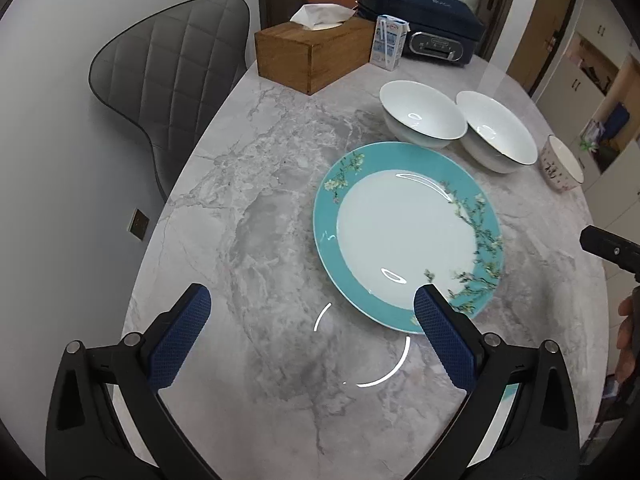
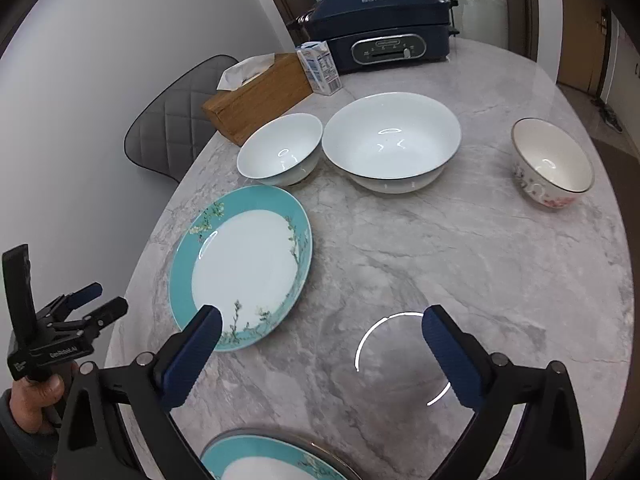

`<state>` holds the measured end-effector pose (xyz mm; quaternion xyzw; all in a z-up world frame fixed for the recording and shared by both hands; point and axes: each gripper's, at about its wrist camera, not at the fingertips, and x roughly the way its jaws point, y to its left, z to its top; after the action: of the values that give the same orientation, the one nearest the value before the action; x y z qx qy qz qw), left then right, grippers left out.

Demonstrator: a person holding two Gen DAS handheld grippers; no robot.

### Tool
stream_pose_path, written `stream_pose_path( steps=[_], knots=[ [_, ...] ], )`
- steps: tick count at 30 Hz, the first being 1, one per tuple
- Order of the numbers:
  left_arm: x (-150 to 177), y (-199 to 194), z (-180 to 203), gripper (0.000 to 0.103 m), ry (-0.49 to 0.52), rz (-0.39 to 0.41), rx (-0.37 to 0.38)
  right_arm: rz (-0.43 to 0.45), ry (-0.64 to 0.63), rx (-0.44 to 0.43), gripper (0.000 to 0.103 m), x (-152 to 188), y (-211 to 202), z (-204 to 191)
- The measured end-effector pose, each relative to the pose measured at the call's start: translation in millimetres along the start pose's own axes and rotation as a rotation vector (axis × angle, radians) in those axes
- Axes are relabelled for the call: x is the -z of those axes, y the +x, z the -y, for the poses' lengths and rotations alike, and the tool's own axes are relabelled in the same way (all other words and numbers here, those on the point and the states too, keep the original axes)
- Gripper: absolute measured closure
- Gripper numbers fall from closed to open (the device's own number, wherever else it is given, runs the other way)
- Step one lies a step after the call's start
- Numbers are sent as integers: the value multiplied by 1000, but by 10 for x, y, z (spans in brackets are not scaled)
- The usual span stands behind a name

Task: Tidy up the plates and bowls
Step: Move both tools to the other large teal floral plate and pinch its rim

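Observation:
A teal-rimmed plate (image 1: pixel 408 236) with a white centre and blossom branches lies flat on the marble table (image 1: pixel 256 216). Just before its near edge my left gripper (image 1: pixel 312 300) stands open, the right finger overlapping the rim. Behind the plate stand two white bowls, one smaller (image 1: pixel 422 114) and one larger (image 1: pixel 496 132), with a small floral bowl (image 1: pixel 560 164) to their right. In the right wrist view my right gripper (image 2: pixel 322 320) is open over bare table, right of the same plate (image 2: pixel 244 268). A second teal plate (image 2: pixel 272 460) shows at the bottom edge.
At the far end sit a wooden tissue box (image 1: pixel 312 54), a milk carton (image 1: pixel 390 42) and a dark blue electric grill (image 2: pixel 380 36). A grey quilted chair (image 1: pixel 168 76) stands at the table's left edge. A hand (image 2: pixel 36 392) holds the left gripper (image 2: pixel 100 302).

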<state>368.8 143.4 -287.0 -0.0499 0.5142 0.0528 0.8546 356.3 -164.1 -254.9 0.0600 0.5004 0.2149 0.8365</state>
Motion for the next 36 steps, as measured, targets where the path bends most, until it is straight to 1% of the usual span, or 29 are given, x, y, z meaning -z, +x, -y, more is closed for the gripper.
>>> stream_pose_path(
  steps=[1,2,3,4,6,9,12,14,15,16,17,18,20,22,24,25,26,28,29,30,31,32,33,36],
  knots=[
    [-68,69,-12,1,-7,-6,18,-15,11,-26,2,-48,92,8],
    [-138,147,-22,1,-16,-24,21,-35,29,-40,3,-90,192,21],
    [-206,238,-27,1,-23,-52,37,-59,53,-63,11,-133,304,52],
    [-253,310,-26,1,-28,-68,60,-77,77,-95,20,-165,398,88],
    [-341,464,-23,1,-24,-94,69,-114,114,-140,27,-212,582,137],
    [-421,683,-17,1,-14,-131,76,-144,98,-164,27,-258,771,123],
    [-399,824,-57,1,-27,-160,81,-161,81,-178,27,-284,890,92],
    [-384,921,-78,1,-39,-177,95,-168,87,-177,31,-293,961,114],
    [-374,953,-89,4,-46,-179,107,-174,90,-174,35,-302,1003,124],
    [-368,982,-100,13,-51,-181,118,-183,93,-173,39,-309,1036,126],
    [-368,1012,-107,26,-55,-186,121,-192,92,-174,41,-319,1073,127],
    [-369,1050,-115,32,-60,-191,124,-203,86,-172,41,-326,1110,122],
    [-365,1099,-130,51,-72,-205,134,-214,72,-175,42,-330,1153,107],
    [-360,1129,-132,56,-72,-216,138,-225,58,-172,44,-338,1200,84],
    [-370,1167,-118,66,-64,-226,139,-234,50,-173,45,-345,1242,67],
    [-370,1183,-110,74,-59,-232,139,-241,46,-171,48,-345,1262,60],
    [-373,1206,-104,74,-57,-237,139,-248,43,-170,51,-340,1277,59],
    [-379,1242,-106,76,-62,-240,144,-259,39,-171,66,-331,1299,49],
    [-381,1260,-104,78,-64,-244,149,-267,33,-170,69,-327,1314,43],
    [-388,1272,-100,79,-66,-247,154,-271,31,-170,74,-329,1329,27],
    [-396,1279,-88,83,-64,-250,162,-276,28,-170,82,-327,1327,44],
    [-407,1285,-70,85,-58,-254,163,-282,22,-162,87,-324,1335,41],
    [-416,1295,-52,86,-52,-260,164,-289,17,-154,90,-311,1341,43],
    [-441,1307,-36,86,-56,-274,162,-298,19,-157,90,-297,1332,46]
  ],
)
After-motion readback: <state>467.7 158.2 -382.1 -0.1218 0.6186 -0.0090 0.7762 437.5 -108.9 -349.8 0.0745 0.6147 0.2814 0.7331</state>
